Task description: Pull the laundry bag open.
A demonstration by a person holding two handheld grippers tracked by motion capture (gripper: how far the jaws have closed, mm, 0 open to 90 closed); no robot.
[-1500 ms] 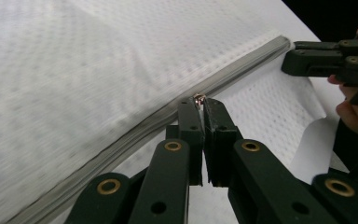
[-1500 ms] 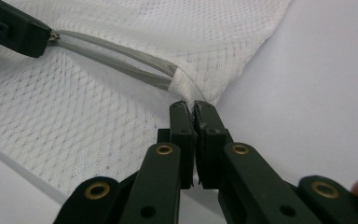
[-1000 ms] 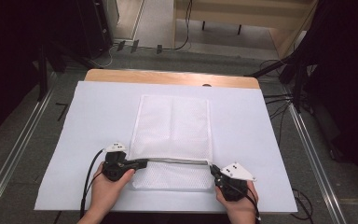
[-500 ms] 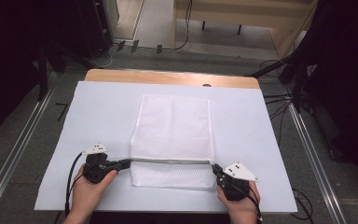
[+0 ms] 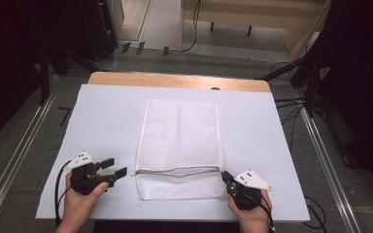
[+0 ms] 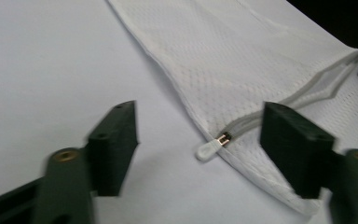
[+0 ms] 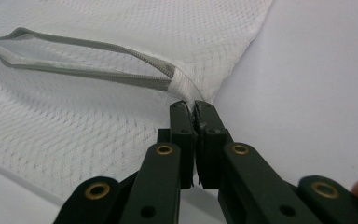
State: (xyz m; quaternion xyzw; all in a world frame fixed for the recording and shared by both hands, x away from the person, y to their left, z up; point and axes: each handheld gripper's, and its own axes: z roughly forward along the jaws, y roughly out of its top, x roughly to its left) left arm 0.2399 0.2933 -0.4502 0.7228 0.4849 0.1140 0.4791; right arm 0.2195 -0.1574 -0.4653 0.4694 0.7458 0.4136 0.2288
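White mesh bag (image 5: pixel 180 145) lies flat at the table's (image 5: pixel 102 121) centre, zip (image 5: pixel 177 172) partly open. Left gripper (image 5: pixel 115 171) is spread wide beside the zip pull (image 6: pixel 210 147), holding nothing. Right gripper (image 5: pixel 225 176) is clamped on the bag's edge.

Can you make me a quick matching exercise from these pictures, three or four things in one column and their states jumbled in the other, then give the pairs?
Things:
1. left gripper
2. right gripper
3. zipper pull
4. mesh bag

States:
A. lies flat on the white sheet, zipper partly open
B. jaws open, off the bag
C. rests at the bag's edge, ungripped
D. jaws shut on the bag's edge

Pairs: 1-B, 2-D, 3-C, 4-A
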